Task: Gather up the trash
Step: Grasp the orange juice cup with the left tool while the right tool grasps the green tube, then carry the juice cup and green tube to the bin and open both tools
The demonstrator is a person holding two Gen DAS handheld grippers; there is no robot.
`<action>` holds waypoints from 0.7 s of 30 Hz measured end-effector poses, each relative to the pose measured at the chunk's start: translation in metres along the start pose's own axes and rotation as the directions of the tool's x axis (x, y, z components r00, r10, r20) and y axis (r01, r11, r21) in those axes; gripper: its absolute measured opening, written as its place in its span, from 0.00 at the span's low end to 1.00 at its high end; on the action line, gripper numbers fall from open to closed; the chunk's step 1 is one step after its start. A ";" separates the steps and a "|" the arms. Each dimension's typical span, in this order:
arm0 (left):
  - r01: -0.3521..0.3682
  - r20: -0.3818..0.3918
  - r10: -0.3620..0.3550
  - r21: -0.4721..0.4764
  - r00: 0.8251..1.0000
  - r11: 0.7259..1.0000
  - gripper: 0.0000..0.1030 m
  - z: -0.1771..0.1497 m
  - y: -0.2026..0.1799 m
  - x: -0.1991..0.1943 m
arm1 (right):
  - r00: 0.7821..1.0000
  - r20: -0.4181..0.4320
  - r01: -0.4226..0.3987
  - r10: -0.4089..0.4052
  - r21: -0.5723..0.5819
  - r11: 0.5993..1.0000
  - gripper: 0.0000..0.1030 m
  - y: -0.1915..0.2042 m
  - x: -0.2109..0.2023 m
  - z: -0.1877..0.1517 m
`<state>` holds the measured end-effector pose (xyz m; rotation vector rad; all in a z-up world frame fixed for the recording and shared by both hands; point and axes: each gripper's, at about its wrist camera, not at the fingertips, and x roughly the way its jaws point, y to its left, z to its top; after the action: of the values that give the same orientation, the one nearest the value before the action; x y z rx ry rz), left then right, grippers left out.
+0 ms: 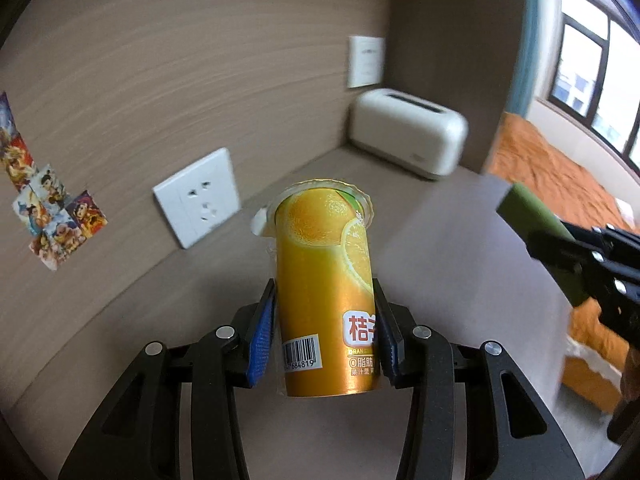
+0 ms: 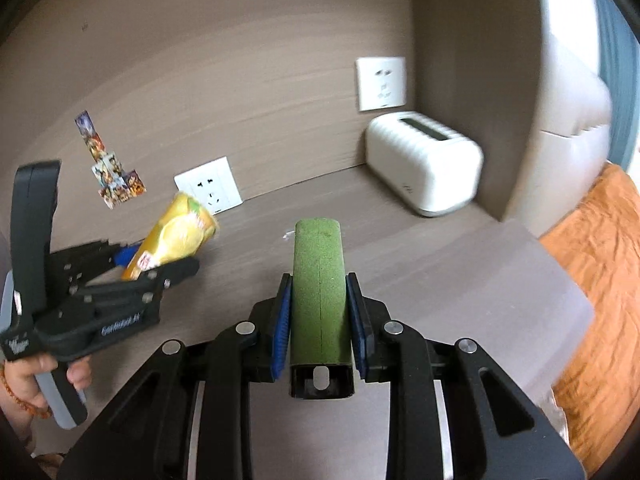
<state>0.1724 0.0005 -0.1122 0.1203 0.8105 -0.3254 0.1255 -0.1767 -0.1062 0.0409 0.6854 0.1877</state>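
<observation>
Juice cup (image 1: 326, 284) sits clenched in your left tool (image 1: 325, 334), lifted off the tabletop (image 1: 460, 256), its blue pads (image 1: 262, 344) pinching the lower half so the sealed rim points away from you. Your right tool (image 2: 320, 322) grips a green box (image 2: 319, 280) by its long sides, also held in the air. Both pieces look ready to carry off, but no bin shows in either view. Motion blur smears the toaster (image 2: 424, 168), and the box's far end is hidden.

Only a white toaster (image 2: 424, 168) in the desk's (image 2: 460, 272) back corner blocks passage.
</observation>
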 end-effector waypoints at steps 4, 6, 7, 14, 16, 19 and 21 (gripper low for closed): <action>0.066 -0.001 -0.066 0.054 0.998 0.996 0.42 -0.010 -0.030 -0.016 | 0.998 0.025 0.058 -0.059 0.053 0.997 0.27 -0.011 -0.034 -0.019; 0.099 -0.003 -0.099 0.090 0.995 0.991 0.42 -0.014 -0.047 -0.023 | 0.996 0.028 0.083 -0.086 0.085 0.993 0.27 -0.019 -0.048 -0.029; 0.118 -0.008 -0.118 0.110 0.993 0.987 0.42 -0.016 -0.058 -0.024 | 0.995 0.029 0.095 -0.099 0.097 0.991 0.27 -0.021 -0.054 -0.034; 0.243 -0.045 -0.240 0.271 0.970 0.931 0.42 -0.033 -0.135 -0.036 | 0.976 0.018 0.209 -0.219 0.236 0.949 0.27 -0.056 -0.103 -0.078; 0.279 -0.063 -0.273 0.306 0.960 0.910 0.42 -0.039 -0.156 -0.037 | 0.968 0.008 0.238 -0.250 0.268 0.933 0.27 -0.065 -0.114 -0.090; 0.327 -0.096 -0.314 0.357 0.944 0.875 0.42 -0.048 -0.188 -0.036 | 0.955 -0.013 0.285 -0.296 0.314 0.906 0.27 -0.082 -0.133 -0.112; 0.355 -0.119 -0.336 0.386 0.934 0.852 0.42 -0.055 -0.209 -0.037 | 0.949 -0.026 0.305 -0.315 0.336 0.891 0.27 -0.090 -0.140 -0.123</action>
<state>0.0413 -0.1755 -0.1190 0.3717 0.8021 -0.8362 -0.0439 -0.2946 -0.1224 0.2605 0.6794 -0.2415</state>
